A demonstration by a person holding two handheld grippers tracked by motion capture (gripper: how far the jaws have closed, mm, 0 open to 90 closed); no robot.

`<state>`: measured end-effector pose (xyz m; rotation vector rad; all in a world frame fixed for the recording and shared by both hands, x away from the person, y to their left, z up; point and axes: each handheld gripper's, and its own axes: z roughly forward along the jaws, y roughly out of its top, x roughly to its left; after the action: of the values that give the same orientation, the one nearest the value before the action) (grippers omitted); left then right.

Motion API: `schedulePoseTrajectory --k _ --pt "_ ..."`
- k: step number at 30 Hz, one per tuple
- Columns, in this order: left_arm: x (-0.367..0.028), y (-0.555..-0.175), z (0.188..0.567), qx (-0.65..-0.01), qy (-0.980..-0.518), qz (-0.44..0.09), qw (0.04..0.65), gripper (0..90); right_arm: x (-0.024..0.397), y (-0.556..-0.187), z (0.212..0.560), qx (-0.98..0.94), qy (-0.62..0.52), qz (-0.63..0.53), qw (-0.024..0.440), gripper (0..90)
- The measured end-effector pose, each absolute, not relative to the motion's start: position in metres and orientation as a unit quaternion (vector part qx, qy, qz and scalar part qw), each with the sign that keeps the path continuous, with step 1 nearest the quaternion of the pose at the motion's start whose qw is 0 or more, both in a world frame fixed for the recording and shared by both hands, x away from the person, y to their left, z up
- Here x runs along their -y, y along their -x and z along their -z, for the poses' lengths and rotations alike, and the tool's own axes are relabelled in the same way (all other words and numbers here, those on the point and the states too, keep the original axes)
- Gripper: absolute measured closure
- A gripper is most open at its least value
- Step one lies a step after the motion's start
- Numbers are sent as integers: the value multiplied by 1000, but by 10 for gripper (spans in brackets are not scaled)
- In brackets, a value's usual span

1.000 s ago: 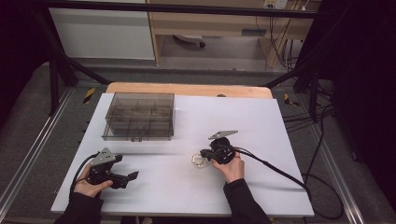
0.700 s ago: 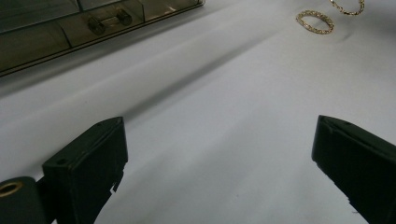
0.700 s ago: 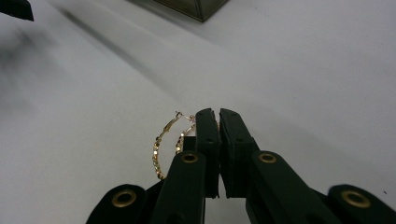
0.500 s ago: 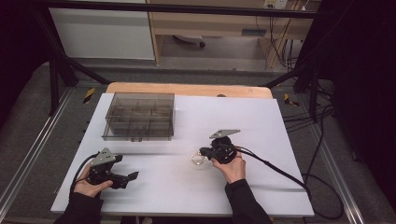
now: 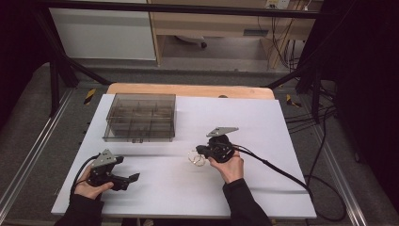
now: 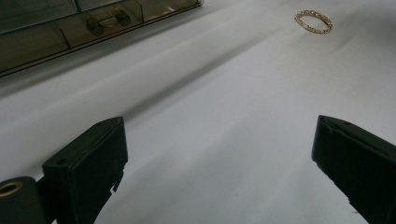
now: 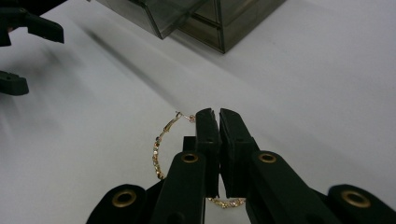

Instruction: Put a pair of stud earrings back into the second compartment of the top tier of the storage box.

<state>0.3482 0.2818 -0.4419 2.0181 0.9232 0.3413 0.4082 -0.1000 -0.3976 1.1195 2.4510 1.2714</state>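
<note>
Item: gold hoop earring point(image 7: 158, 151), count two. The first is pinched in the right gripper point(image 7: 218, 117), whose jaws stand all but together on the thin wire; the loop hangs to the left of the jaws in the right gripper view, its plane running roughly along their length, clasp end foremost, clear of the white table point(image 5: 263, 122). The second hoop point(image 6: 314, 21) lies flat on the table, far ahead and right of the left gripper point(image 5: 127, 179), whose jaws stand wide apart with nothing between them. Item: smoky compartment box point(image 7: 224, 23), count one, lying straight ahead of the right jaws, well apart, with bare table between. Judged destination of the held hoop: that box. The right gripper is much the nearer to both hoops. Grippers, count two.
</note>
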Motion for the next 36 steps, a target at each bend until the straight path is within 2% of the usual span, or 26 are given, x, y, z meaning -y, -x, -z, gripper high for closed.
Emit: schedulePoseTrajectory --k 36 --pt "-282 -348 442 -369 -811 -135 434 33 47 -415 356 -815 -337 -464 88 876"
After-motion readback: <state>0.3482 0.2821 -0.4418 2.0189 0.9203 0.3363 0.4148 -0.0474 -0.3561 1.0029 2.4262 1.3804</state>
